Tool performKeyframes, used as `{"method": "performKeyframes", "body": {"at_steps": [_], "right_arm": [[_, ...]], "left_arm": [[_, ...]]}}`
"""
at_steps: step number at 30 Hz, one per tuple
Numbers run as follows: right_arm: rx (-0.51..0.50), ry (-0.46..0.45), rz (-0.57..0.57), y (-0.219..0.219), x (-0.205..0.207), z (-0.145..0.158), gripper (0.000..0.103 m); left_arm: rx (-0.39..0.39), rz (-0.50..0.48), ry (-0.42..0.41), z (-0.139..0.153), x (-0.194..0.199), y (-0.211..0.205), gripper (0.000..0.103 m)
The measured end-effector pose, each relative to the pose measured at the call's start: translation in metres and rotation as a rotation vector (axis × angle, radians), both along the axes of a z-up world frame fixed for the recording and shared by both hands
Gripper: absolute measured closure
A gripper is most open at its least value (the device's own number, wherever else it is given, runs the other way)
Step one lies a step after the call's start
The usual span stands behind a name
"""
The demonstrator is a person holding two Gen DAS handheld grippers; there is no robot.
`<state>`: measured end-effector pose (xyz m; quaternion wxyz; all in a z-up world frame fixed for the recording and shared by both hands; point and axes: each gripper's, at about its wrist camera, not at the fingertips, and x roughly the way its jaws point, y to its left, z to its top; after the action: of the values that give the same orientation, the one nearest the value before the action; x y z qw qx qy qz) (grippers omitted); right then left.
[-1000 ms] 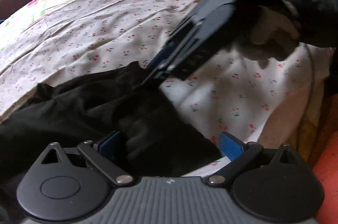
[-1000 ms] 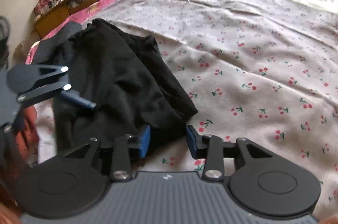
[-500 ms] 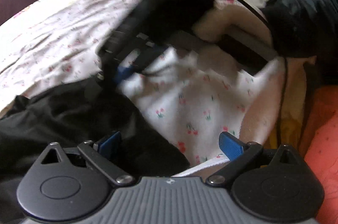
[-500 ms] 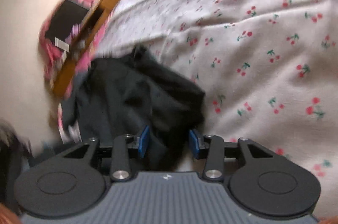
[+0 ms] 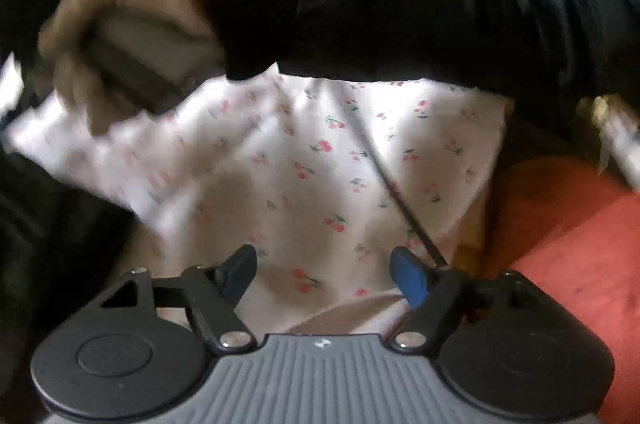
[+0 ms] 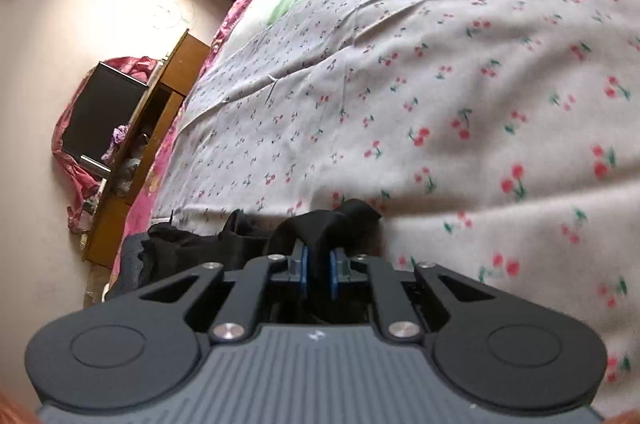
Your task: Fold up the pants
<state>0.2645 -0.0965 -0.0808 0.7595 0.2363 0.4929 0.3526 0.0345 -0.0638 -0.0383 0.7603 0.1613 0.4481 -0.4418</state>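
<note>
Item: right gripper [image 6: 319, 270]. Jaws had just been closing and were clamped on a bunched fold of the black pants [image 6: 320, 224], cloth pinched between the blue pads [image 6: 335, 272]. A small pale emblem sat on the grey ribbed housing; no legible lettering.

Item: pants, remainder. Lay heaped just ahead and left of the right gripper on the cherry-print sheet [image 6: 440, 84]; the lower part was hidden behind the gripper body.

Item: left gripper [image 5: 323, 276]. Jaws stood wide apart, having just been narrowing, with nothing between them; only bare sheet lay ahead of the tips. A thin dark cord [image 5: 400, 196] ran from beside its right finger out across the sheet. The same small emblem, unreadable.

Item: dark cloth at the left of the left gripper, cut off by the frame; probably the pants.

Item: person's hand [image 5: 112, 36], ahead and to the left of the left gripper, heavily blurred; what it gripped could not be made out. Dark sleeve [image 5: 400, 4] crossed the top.

Item: orange-red fabric [image 5: 568, 224], right of the left gripper, cut off.

Item: wooden cabinet [image 6: 152, 144], far left of the right gripper, with a dark screen [image 6: 104, 112]; no writing readable.
</note>
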Motion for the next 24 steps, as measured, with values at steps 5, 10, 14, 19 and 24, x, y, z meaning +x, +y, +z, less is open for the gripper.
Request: {"method": "performKeyframes", "body": {"at_steps": [5, 10, 14, 19, 24], "right_arm": [[-0.019, -0.02, 0.052, -0.01, -0.006, 0.023, 0.092], [-0.049, -0.085, 0.111, 0.005, -0.005, 0.062, 0.092], [0.002, -0.156, 0.147, 0.014, -0.021, 0.099, 0.092], [-0.019, -0.218, 0.172, 0.021, -0.032, 0.122, 0.092], [-0.021, -0.274, 0.218, 0.032, -0.05, 0.135, 0.092]], "left_arm": [[-0.028, 0.233, -0.118, 0.029, 0.034, 0.029, 0.013], [0.088, 0.247, -0.267, 0.018, 0.048, 0.019, 0.002], [0.16, 0.203, -0.136, -0.01, 0.064, 0.009, 0.05], [0.072, 0.185, -0.141, 0.019, 0.039, 0.016, 0.044], [0.073, 0.339, -0.564, 0.059, 0.021, 0.02, 0.009]]}}
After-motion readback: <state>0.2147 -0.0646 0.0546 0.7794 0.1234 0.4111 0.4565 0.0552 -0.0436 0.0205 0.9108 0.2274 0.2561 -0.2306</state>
